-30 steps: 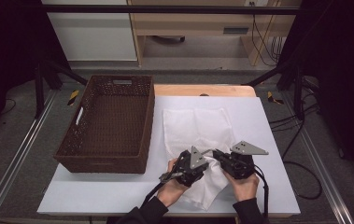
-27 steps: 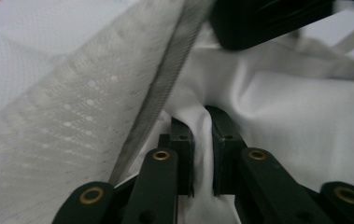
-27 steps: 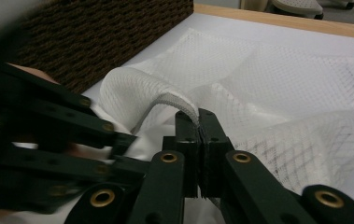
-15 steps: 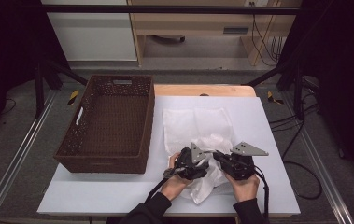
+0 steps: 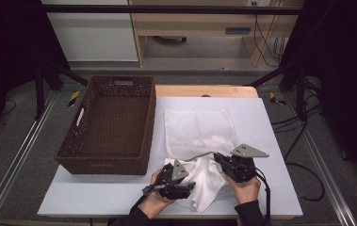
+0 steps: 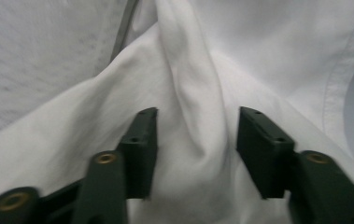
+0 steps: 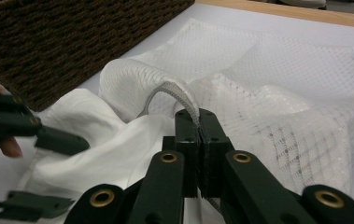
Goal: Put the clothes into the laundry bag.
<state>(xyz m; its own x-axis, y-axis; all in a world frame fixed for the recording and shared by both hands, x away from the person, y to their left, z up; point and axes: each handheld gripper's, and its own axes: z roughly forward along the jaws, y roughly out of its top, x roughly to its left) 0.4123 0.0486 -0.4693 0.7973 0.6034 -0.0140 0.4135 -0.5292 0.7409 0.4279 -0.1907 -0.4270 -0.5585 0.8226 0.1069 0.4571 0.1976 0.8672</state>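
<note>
A white mesh bag (image 5: pixel 197 127) lies flat mid-table, with a white cloth (image 5: pixel 206 181) spilling from its near end. My right gripper (image 5: pixel 216 157) is shut on the bag's zipper edge (image 7: pixel 174 91) and holds that rim lifted; its jaws (image 7: pixel 198 114) meet on the tape. My left gripper (image 5: pixel 188 184) is at the near left of the cloth. It is open, and its jaws have just been closing. In the left gripper view a raised fold of the cloth (image 6: pixel 188 84) stands between the pads (image 6: pixel 139 140) without touching them.
An empty brown wicker basket (image 5: pixel 103 165) stands left of the bag, close to my left hand. The white table top (image 5: pixel 96 193) ends just behind both hands. A wooden strip runs along the far edge, with dark floor and cables beyond.
My left gripper let go of the cloth, opened, and moved left and toward the near edge. More of the cloth now lies outside the bag. The right gripper has held still.
</note>
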